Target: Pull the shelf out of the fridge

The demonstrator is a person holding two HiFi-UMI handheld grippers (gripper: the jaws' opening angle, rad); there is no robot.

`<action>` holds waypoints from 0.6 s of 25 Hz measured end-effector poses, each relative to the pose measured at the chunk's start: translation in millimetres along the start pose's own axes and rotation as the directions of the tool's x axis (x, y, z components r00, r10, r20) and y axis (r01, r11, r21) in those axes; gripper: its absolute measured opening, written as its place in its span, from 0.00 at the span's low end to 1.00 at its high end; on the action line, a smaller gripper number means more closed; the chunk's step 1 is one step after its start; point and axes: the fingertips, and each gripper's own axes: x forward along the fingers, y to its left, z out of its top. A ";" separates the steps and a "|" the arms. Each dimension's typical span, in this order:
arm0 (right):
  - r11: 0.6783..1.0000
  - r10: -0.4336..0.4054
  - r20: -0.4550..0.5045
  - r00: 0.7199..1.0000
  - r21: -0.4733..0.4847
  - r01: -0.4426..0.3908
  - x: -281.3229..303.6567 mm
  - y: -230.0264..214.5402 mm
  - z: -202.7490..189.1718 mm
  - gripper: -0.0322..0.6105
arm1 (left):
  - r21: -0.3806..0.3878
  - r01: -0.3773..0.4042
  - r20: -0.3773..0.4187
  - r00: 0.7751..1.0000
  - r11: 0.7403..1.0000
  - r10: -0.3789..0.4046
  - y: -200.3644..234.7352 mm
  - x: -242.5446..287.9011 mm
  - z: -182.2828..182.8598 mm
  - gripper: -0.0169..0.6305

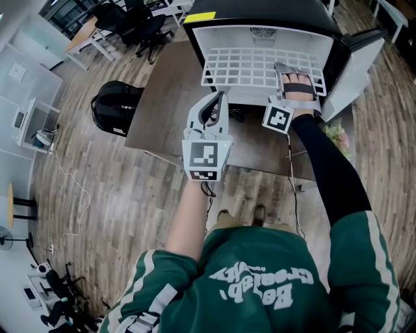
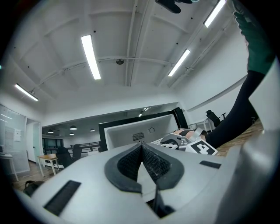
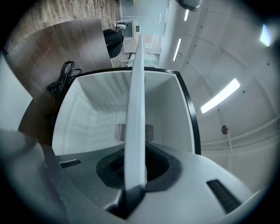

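Note:
A black mini fridge stands open on a brown table, its white inside showing. The white wire shelf sticks partly out of the front. My right gripper is shut on the shelf's front right part; in the right gripper view the shelf runs edge-on as a white bar between the jaws of the right gripper. My left gripper hovers in front of the fridge, apart from the shelf, shut and holding nothing. In the left gripper view, its pads meet, with the fridge beyond.
The fridge door hangs open at the right. A black bag lies on the floor left of the table. A black cable lies on the table beside the fridge. Office chairs and desks stand farther off.

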 end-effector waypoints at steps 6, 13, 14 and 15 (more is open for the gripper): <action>0.999 -0.021 -0.015 1.000 -0.026 0.021 -5.7 -2.7 -1.5 0.12 | -0.004 0.040 0.002 0.999 0.999 -0.040 1.5 -0.7 -3.1 0.05; 0.999 -0.030 -0.013 0.999 -0.036 0.029 -29.7 -2.7 0.7 0.11 | -0.009 0.063 0.009 0.998 0.998 -0.063 10.9 -10.0 -5.3 0.05; 0.998 -0.039 -0.010 0.999 -0.040 0.039 -37.6 -0.9 -0.3 0.11 | -0.010 0.067 0.011 0.998 0.998 -0.067 12.0 -11.9 -5.9 0.05; 0.998 -0.050 -0.010 0.999 -0.041 0.049 -45.4 0.3 -2.0 0.11 | -0.011 0.071 0.013 0.997 0.997 -0.071 12.6 -13.5 -6.7 0.05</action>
